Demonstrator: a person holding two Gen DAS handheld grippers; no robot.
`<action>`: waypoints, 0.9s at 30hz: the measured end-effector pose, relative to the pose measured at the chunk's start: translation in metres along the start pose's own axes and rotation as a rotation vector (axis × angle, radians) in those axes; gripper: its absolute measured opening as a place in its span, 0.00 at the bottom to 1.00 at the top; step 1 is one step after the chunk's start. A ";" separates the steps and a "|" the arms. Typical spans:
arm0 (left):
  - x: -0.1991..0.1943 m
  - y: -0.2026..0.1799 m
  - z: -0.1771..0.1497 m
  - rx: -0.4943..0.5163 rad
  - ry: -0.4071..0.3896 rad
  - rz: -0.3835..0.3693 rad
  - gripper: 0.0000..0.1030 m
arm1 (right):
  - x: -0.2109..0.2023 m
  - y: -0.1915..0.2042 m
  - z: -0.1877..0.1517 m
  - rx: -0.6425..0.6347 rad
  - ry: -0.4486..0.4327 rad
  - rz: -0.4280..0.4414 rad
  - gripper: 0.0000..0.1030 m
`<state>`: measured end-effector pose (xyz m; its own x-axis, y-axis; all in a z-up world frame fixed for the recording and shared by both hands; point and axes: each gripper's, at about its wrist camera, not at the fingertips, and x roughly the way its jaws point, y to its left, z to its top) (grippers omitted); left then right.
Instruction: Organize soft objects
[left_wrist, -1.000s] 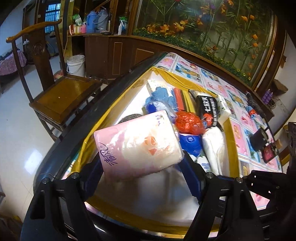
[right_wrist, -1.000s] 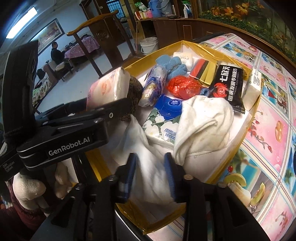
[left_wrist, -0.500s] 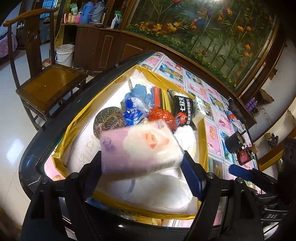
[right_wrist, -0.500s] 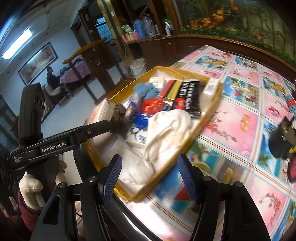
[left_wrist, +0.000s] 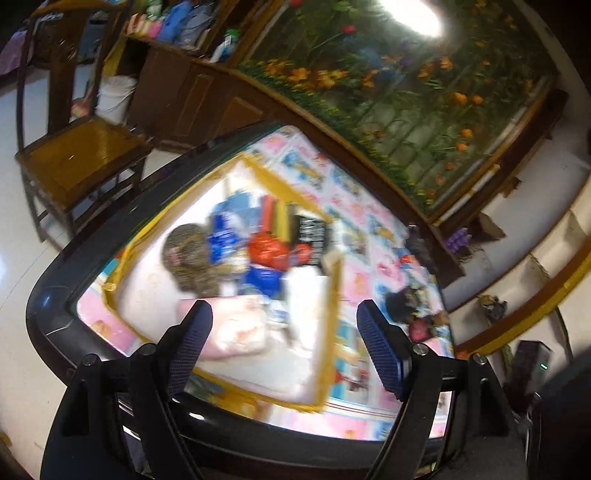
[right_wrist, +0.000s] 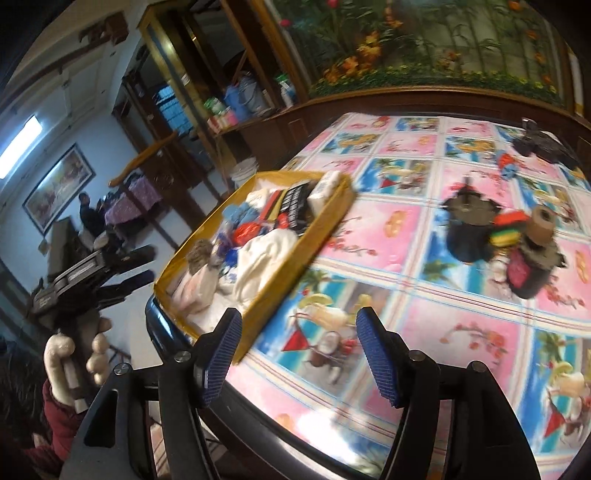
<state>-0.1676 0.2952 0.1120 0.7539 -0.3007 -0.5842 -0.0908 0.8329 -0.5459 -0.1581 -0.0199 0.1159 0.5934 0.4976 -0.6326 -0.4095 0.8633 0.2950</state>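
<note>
A yellow-rimmed box stands on the table corner, full of soft things. A pink tissue pack lies at its near end beside a white cloth. A brown knitted item, blue packs, a red bag and a black packet lie further in. My left gripper is open and empty, above the near end of the box; it also shows in the right wrist view. My right gripper is open and empty over the tablecloth, to the right of the box.
A cartoon-print pink tablecloth covers the table. Black pots and small objects stand on it to the right. A wooden chair stands off the table's left edge. A wooden cabinet and a flower mural lie behind.
My left gripper let go of the pink tissue pack, which now lies in the box, and drew back and up. My right gripper opened and swung right, away from the box.
</note>
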 end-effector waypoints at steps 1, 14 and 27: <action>-0.013 -0.016 0.000 0.033 -0.017 -0.032 0.78 | -0.014 -0.011 0.000 0.021 -0.020 -0.017 0.63; -0.111 -0.192 0.056 0.438 -0.187 -0.118 0.78 | -0.228 -0.081 0.043 0.065 -0.344 -0.292 0.82; 0.042 -0.216 0.095 0.471 0.108 -0.057 0.82 | -0.162 -0.148 0.115 0.133 -0.112 -0.334 0.92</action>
<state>-0.0549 0.1471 0.2625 0.6753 -0.3772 -0.6338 0.2714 0.9261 -0.2620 -0.1135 -0.2182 0.2571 0.7543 0.1870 -0.6293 -0.0920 0.9792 0.1807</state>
